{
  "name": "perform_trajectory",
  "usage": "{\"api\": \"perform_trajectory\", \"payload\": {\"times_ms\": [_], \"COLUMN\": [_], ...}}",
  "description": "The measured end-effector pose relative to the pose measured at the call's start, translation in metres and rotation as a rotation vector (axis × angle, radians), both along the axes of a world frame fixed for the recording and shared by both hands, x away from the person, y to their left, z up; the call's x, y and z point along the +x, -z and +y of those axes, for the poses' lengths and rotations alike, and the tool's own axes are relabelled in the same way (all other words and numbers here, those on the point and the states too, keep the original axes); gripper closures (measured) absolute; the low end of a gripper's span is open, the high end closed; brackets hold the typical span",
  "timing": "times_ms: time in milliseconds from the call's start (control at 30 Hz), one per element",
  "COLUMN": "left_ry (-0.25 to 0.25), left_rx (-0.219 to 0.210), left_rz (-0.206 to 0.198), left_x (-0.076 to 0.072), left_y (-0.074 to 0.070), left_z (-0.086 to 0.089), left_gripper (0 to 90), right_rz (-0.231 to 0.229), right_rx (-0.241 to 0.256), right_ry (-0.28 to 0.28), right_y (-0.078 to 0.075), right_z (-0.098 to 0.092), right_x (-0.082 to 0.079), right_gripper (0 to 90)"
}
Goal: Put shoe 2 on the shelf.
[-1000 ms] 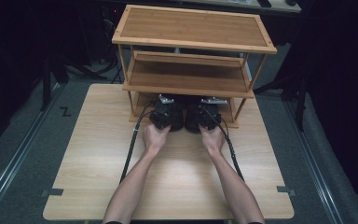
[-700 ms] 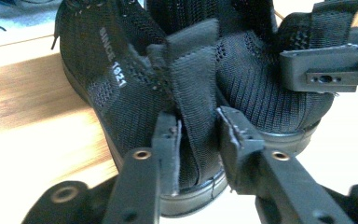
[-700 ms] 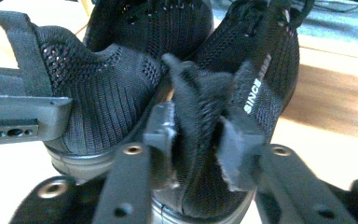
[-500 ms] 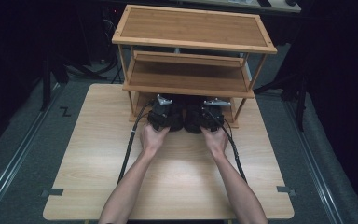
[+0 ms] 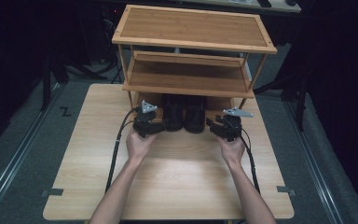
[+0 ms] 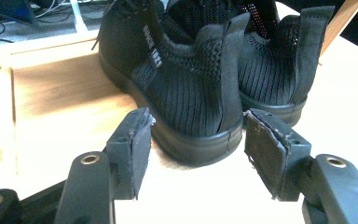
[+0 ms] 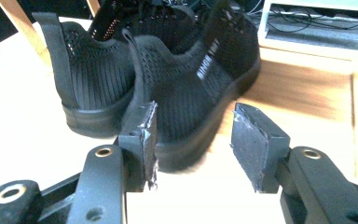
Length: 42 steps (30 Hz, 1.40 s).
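Note:
Two black knit shoes stand side by side on the table under the wooden rack's lowest shelf, heels toward me: the left shoe (image 5: 173, 114) (image 6: 186, 88) and the right shoe (image 5: 196, 114) (image 7: 191, 84). My left gripper (image 5: 157, 127) (image 6: 198, 149) is open just left of and behind the left shoe's heel, its jaws apart and clear of it. Right of the pair, my right gripper (image 5: 213, 126) (image 7: 193, 140) is open too, with the right shoe's heel just beyond its pads and nothing held.
The wooden rack (image 5: 191, 49) has two bare shelves above the shoes, and its legs (image 5: 131, 100) flank them. The light wooden table (image 5: 182, 186) spreads out toward me. Cables (image 5: 116, 154) trail from both grippers. Dark floor surrounds the table.
Both grippers have drawn back and apart, the left one leftward and the right one rightward. The two shoes now stand uncovered between them under the rack.

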<state>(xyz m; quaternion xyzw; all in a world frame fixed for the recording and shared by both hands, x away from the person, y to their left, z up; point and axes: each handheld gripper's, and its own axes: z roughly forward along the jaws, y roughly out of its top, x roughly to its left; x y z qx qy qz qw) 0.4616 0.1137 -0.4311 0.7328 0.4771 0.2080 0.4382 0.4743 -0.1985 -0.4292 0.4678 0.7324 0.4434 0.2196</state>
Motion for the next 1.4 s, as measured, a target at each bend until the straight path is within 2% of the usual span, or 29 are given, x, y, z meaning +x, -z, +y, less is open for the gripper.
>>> {"api": "perform_trajectory", "payload": {"times_ms": [333, 767, 1200, 1300, 1333, 1400], "left_ry": [-0.003, -0.026, -0.075, -0.076, -0.082, -0.09], "left_rx": [0.008, 0.0, 0.015, 0.039, 0.054, 0.074], "left_rz": [-0.012, 0.01, 0.067, 0.084, 0.087, 0.094], "left_x": [-0.021, -0.042, -0.058, -0.059, -0.059, -0.061], "left_y": [0.009, 0.026, 0.055, 0.059, 0.062, 0.067], "left_z": [0.017, 0.04, 0.063, 0.064, 0.064, 0.064], "left_gripper": [40.2, 39.5, 39.0, 38.1, 38.0, 38.1], "right_rz": [0.002, 0.007, 0.063, 0.063, 0.069, 0.076], "right_rx": [-0.005, -0.003, -0.055, -0.074, -0.103, -0.12], "right_ry": [-0.002, 0.019, 0.061, 0.071, 0.084, 0.092], "right_y": [0.01, 0.022, 0.046, 0.05, 0.055, 0.058], "right_z": [-0.021, -0.046, -0.068, -0.07, -0.072, -0.073], "right_x": [-0.02, -0.039, -0.049, -0.05, -0.051, -0.051], "right_gripper": [51.7, 51.7, 50.3, 50.2, 49.8, 49.1]}}
